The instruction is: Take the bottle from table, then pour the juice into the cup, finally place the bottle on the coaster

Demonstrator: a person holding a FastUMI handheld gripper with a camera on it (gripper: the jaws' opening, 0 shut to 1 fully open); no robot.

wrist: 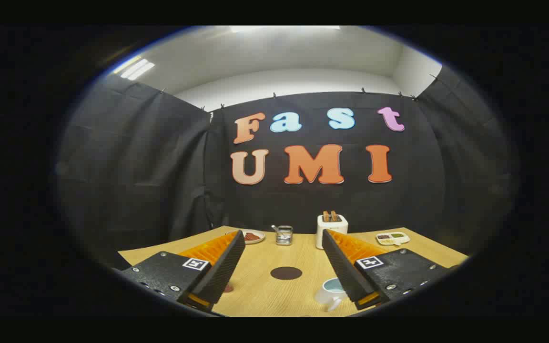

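My tongs (284, 238) were wide apart and held nothing. I saw the cup (332, 289) and coaster (286, 273) on the counter (265, 295), but no bottle. I think nothing was done yet.

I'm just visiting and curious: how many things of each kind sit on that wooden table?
Cups: 1, cup by the right finger.
Coasters: 1, coaster between the open gripper fingers.
Toasters: 1, toaster.
Food dishes: 2, plate, divided tray.
Small containers: 1, container.
Total: 6
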